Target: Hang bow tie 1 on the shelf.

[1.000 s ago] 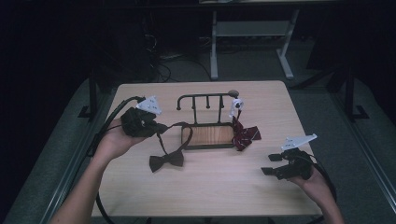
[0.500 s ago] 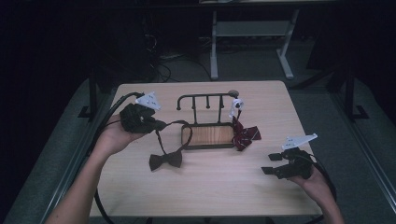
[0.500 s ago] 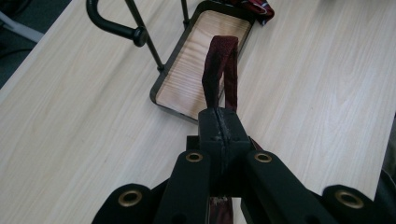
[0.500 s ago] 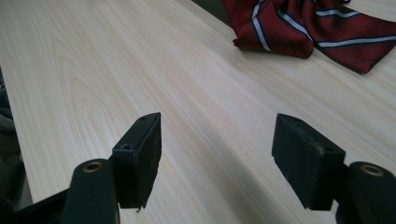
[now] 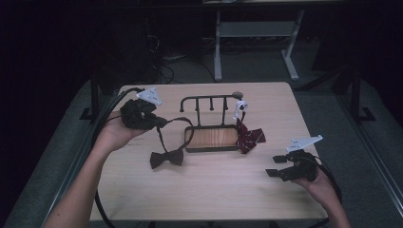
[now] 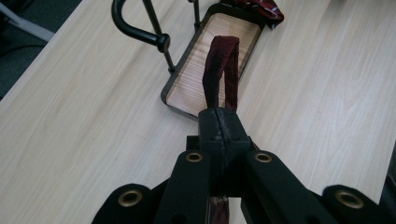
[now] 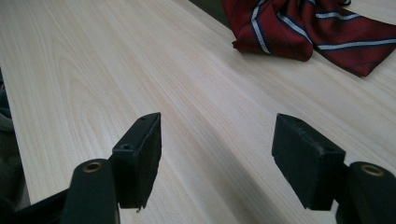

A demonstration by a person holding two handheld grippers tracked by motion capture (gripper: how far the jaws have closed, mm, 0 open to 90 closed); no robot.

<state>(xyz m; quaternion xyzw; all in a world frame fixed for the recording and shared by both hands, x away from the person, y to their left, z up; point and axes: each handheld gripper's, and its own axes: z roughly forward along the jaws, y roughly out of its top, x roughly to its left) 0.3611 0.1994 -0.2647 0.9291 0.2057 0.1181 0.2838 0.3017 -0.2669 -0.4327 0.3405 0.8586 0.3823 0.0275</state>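
My left gripper (image 5: 161, 122) pinches the dark maroon bow tie's strap (image 6: 220, 70), which loops rightward over the wooden tray (image 5: 211, 137), bow (image 5: 167, 158) hanging nearer; my right gripper (image 7: 217, 154) gapes empty.

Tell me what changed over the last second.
Little changed. The left gripper, shut on the bow tie's strap, rose slightly and drew the strap tauter; the bow tie itself still lies on the table. The right gripper stayed open and idle. The rack and striped tie did not move.
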